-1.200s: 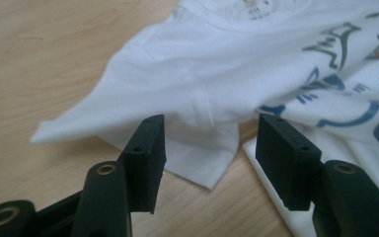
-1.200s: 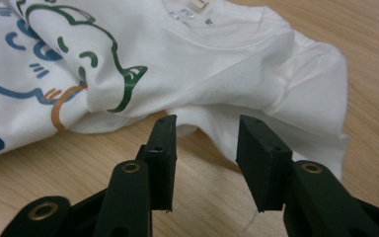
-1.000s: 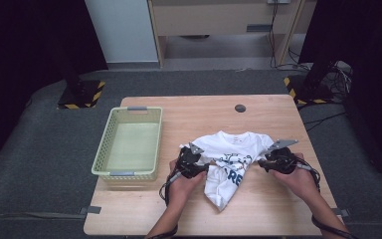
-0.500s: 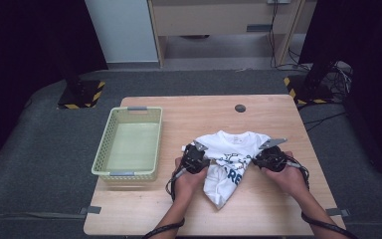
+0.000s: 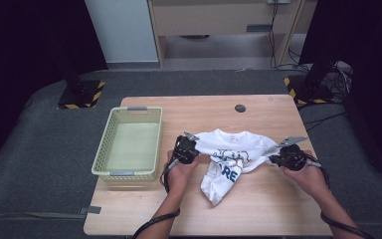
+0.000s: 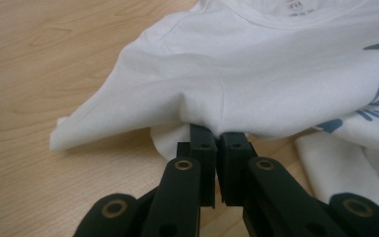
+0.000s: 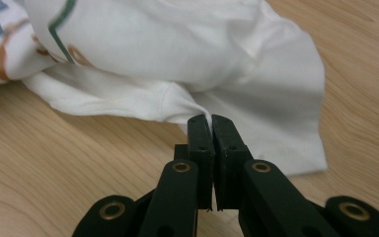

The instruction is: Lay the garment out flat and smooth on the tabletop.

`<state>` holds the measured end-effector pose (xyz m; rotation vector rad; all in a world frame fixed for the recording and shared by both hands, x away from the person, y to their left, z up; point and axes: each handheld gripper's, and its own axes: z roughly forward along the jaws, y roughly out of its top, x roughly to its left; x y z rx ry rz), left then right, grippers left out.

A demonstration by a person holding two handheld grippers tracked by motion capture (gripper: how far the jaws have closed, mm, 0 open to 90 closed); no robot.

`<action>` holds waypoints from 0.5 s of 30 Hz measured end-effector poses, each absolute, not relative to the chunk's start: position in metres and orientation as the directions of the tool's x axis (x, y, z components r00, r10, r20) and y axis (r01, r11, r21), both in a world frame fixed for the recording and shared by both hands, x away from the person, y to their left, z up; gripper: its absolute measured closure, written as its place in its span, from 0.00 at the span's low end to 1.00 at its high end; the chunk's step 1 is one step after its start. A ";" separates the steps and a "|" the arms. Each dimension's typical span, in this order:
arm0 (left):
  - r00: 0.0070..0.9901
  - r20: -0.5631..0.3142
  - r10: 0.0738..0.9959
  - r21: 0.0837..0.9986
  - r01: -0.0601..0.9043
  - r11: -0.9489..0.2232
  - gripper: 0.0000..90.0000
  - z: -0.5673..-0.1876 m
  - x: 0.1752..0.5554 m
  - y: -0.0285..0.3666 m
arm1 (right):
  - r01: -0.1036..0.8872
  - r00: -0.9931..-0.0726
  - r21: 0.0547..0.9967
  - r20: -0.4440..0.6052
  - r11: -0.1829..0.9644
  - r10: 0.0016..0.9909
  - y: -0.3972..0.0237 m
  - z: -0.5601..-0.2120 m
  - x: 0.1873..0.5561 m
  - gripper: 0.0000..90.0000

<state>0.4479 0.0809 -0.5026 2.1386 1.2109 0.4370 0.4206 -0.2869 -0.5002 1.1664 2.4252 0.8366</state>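
A white T-shirt (image 5: 236, 152) with a blue print lies crumpled on the wooden table (image 5: 209, 112), its lower part bunched toward the front. My left gripper (image 5: 195, 147) is at the shirt's left sleeve; its jaws have just been closing and now pinch a fold of white cloth (image 6: 205, 116). My right gripper (image 5: 273, 159) is at the shirt's right sleeve; its jaws have also just closed and pinch the fabric (image 7: 197, 106) there. Both pinched folds are lifted slightly off the wood.
A pale green plastic basket (image 5: 129, 144) stands on the table's left side, close to my left hand. A small dark round disc (image 5: 239, 108) lies near the table's far edge. Bare wood stretches in front of the shirt and to its right.
Both grippers have closed on the shirt's sleeves. The hands have drawn slightly apart, spreading the shirt's upper part wider across the table.
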 end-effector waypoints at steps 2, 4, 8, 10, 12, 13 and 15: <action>0.518 -0.020 0.855 0.665 0.645 -0.376 0.97 -0.502 0.450 0.082 | 0.602 -0.610 0.627 -0.037 0.494 0.791 -0.291 -0.500 0.422 0.98; 0.511 -0.015 0.860 0.662 0.649 -0.374 0.97 -0.501 0.454 0.084 | 0.619 -0.593 0.616 -0.041 0.488 0.804 -0.304 -0.501 0.425 0.98; 0.503 -0.012 0.864 0.655 0.657 -0.374 0.97 -0.501 0.462 0.086 | 0.636 -0.573 0.607 -0.043 0.478 0.818 -0.314 -0.502 0.430 0.98; 0.505 -0.024 0.863 0.663 0.654 -0.365 0.93 -0.501 0.463 0.084 | 0.643 -0.564 0.609 -0.035 0.465 0.825 -0.316 -0.502 0.432 0.95; 0.502 -0.023 0.865 0.673 0.647 -0.358 0.83 -0.500 0.460 0.083 | 0.628 -0.563 0.630 -0.038 0.457 0.825 -0.314 -0.499 0.430 0.83; 0.503 -0.020 0.864 0.676 0.643 -0.359 0.79 -0.500 0.458 0.083 | 0.617 -0.559 0.645 -0.044 0.451 0.828 -0.312 -0.497 0.428 0.77; 0.500 -0.013 0.866 0.684 0.637 -0.357 0.69 -0.498 0.452 0.083 | 0.598 -0.554 0.670 -0.051 0.440 0.831 -0.308 -0.492 0.423 0.69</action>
